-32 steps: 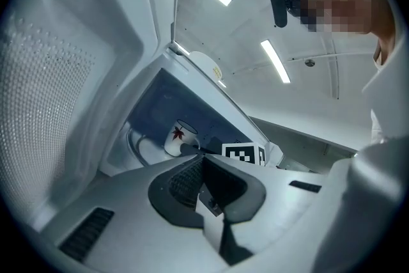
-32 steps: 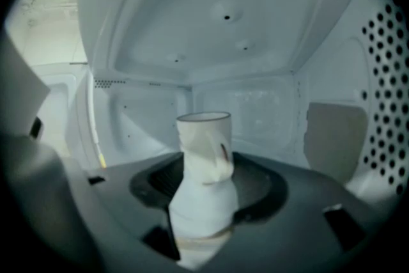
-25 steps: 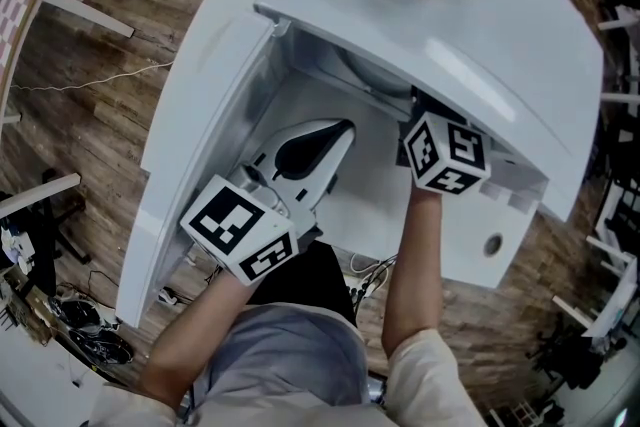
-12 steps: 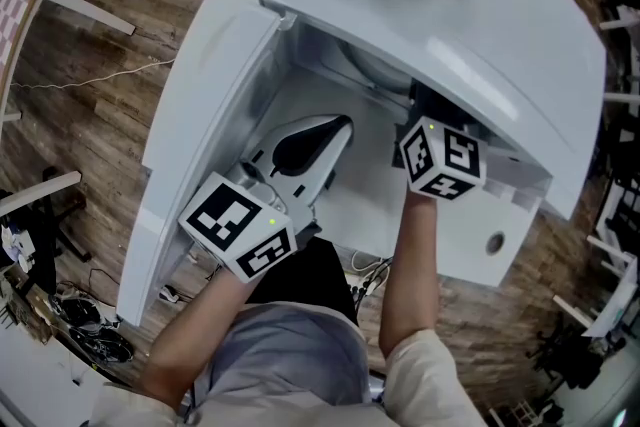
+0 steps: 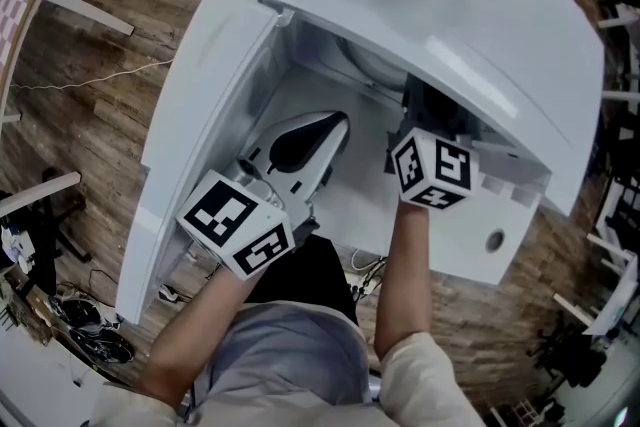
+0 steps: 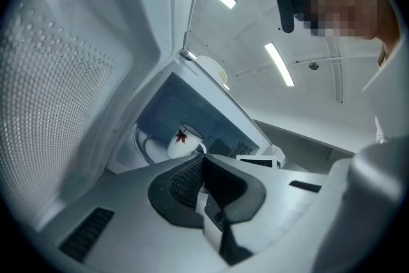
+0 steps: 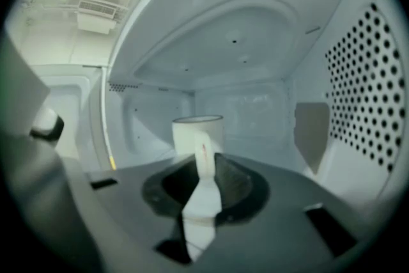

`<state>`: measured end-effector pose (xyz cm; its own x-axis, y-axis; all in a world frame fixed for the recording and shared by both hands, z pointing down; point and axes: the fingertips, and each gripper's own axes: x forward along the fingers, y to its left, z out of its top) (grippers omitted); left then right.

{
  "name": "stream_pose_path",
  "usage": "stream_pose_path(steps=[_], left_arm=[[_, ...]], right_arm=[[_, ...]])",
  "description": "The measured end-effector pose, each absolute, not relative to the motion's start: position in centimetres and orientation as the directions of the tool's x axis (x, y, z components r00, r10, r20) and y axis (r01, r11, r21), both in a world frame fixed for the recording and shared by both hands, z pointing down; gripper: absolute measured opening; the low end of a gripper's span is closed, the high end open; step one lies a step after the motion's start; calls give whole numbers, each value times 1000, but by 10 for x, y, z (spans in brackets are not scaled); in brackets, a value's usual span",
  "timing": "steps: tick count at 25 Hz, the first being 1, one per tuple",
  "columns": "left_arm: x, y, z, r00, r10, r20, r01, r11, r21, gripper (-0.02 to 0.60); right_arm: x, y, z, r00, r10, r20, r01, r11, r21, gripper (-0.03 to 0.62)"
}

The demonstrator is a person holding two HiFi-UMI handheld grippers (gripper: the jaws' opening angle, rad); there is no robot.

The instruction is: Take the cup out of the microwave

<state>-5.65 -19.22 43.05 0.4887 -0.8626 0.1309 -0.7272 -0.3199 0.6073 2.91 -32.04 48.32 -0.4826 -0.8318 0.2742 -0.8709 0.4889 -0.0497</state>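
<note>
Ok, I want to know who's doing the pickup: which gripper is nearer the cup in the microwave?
Right. The right gripper is inside the microwave, jaws on the handle of the cup. The left gripper sits shut outside, by the open door, the cup well ahead.

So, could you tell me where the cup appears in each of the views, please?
Head view: not visible, hidden under the microwave top.
Left gripper view: cup just left of centre, inside the cavity.
Right gripper view: cup at centre, its handle between the right gripper jaws.
Shared landmark: the microwave's open cavity.
</note>
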Motion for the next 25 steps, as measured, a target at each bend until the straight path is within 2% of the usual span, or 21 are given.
stream_pose_path(steps=[25], left_arm=[[-52, -191, 429, 484, -865, 129, -726, -315, 611, 8]], right_arm=[[48, -304, 467, -414, -891, 186, -909, 414, -38, 71]])
